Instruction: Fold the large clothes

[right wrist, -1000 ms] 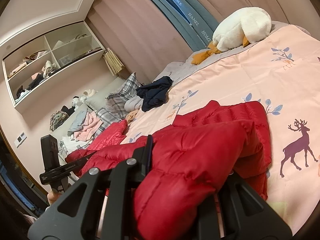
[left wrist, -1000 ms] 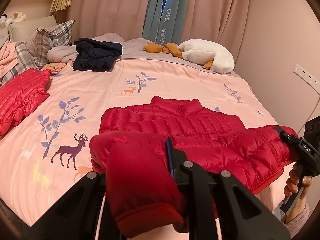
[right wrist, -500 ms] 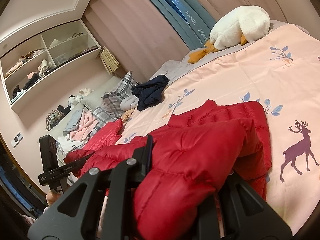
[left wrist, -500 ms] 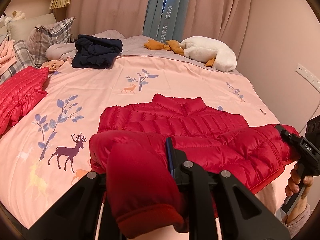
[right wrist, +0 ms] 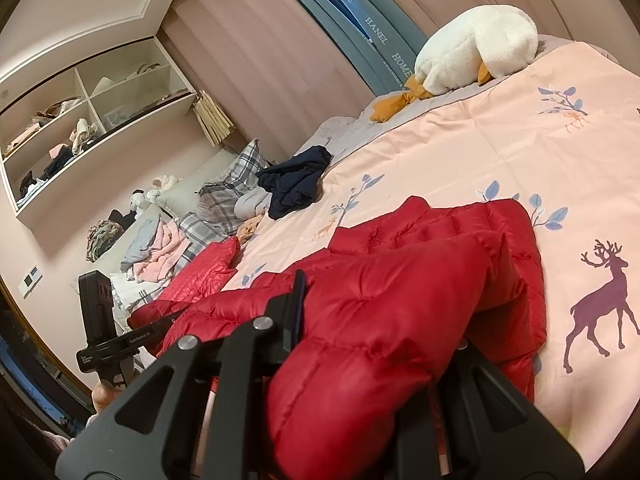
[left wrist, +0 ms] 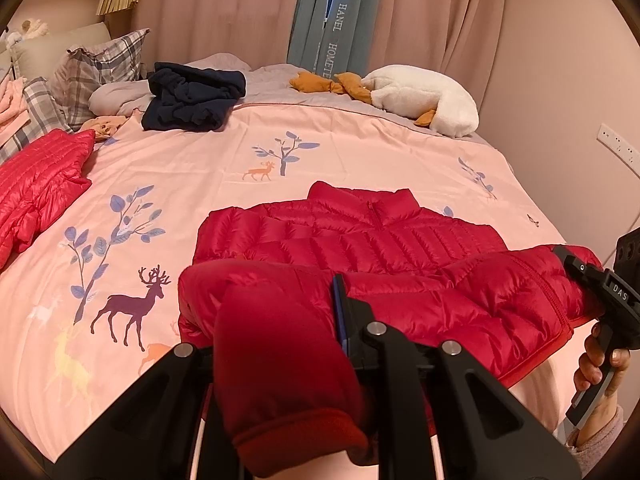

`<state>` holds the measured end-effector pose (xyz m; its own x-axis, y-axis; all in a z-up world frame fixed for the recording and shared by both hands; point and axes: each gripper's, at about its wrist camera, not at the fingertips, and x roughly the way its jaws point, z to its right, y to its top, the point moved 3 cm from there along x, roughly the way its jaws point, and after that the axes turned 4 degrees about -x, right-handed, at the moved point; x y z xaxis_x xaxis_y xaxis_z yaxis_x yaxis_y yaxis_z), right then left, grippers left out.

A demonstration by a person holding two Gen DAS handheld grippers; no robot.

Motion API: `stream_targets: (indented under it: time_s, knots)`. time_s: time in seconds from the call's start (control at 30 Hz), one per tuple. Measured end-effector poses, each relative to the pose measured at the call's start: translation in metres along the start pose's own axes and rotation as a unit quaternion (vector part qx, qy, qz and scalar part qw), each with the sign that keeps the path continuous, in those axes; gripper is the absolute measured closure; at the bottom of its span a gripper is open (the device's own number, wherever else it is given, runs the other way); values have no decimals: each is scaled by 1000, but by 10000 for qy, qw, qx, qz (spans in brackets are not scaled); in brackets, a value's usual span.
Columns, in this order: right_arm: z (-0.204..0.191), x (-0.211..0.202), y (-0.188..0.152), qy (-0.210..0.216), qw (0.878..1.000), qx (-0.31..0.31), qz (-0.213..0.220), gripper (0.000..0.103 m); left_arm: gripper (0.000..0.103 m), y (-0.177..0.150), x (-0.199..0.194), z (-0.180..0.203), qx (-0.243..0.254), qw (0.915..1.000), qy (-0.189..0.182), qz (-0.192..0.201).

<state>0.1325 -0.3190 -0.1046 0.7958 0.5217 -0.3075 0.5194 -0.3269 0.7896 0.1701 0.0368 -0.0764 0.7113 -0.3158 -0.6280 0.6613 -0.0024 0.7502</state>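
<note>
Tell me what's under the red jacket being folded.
The red jacket lies on the pink deer-print duvet, hem lifted by both shut grippers, left, right. Anything beneath its body is covered.

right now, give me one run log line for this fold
step: bottom hem fold | left tool: shut on red jacket | right tool: shut on red jacket | hem lifted over body | collar flat on bedspread
</note>
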Motion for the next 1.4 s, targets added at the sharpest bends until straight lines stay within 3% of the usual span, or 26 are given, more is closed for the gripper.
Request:
stream_targets:
  time_s: [1.4]
  knots:
    - [16, 27, -4, -108, 9998, 140, -124, 85, 87, 4, 39, 0, 12, 9996, 151, -251]
